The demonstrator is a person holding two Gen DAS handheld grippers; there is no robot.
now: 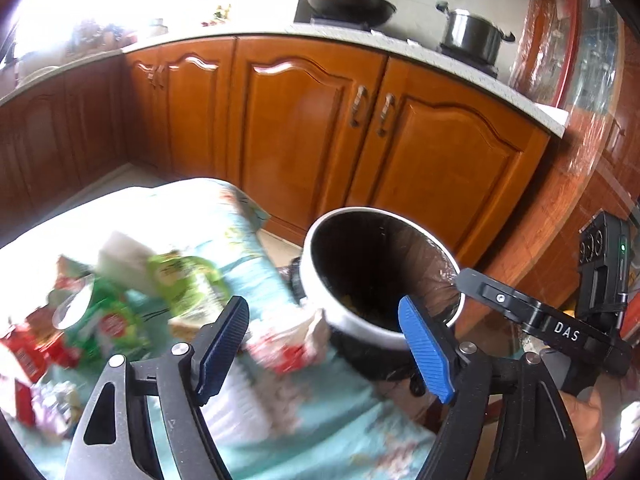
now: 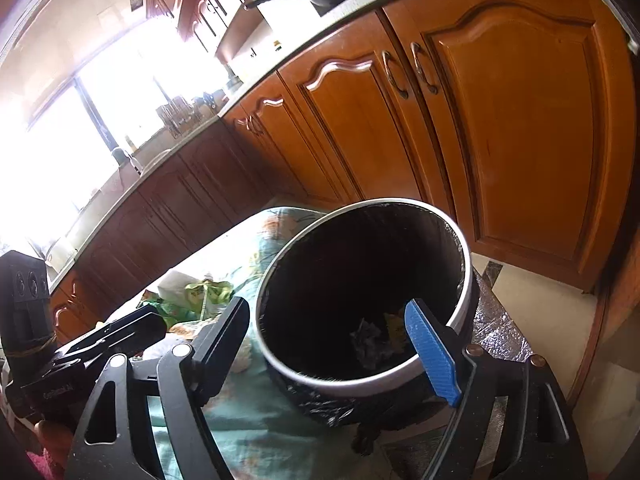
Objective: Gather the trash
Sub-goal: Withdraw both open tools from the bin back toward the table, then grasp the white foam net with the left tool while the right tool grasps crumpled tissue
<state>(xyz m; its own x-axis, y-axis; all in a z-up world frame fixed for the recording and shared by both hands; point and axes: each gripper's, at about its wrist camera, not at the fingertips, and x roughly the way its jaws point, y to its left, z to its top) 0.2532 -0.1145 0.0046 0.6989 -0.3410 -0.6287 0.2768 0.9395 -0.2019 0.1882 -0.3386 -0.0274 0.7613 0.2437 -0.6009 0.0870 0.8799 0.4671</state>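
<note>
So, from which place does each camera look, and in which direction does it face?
Left wrist: on the left gripper, facing the trash bin, the wrappers on the cloth, and the cabinets; the right gripper shows at the right.
Right wrist: on the right gripper, looking into the bin; the left gripper shows at the left.
Shared: bin, cabinets, wrappers, floral cloth.

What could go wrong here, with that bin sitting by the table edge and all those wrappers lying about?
The trash bin stands tilted at the table's edge; a nudge from the right tool, open at its rim, might tip it over. The left tool is open and empty, and its view is blurred, so a hasty grab could miss. The red-and-white wrapper lies beside the bin and could get pushed off the cloth.
</note>
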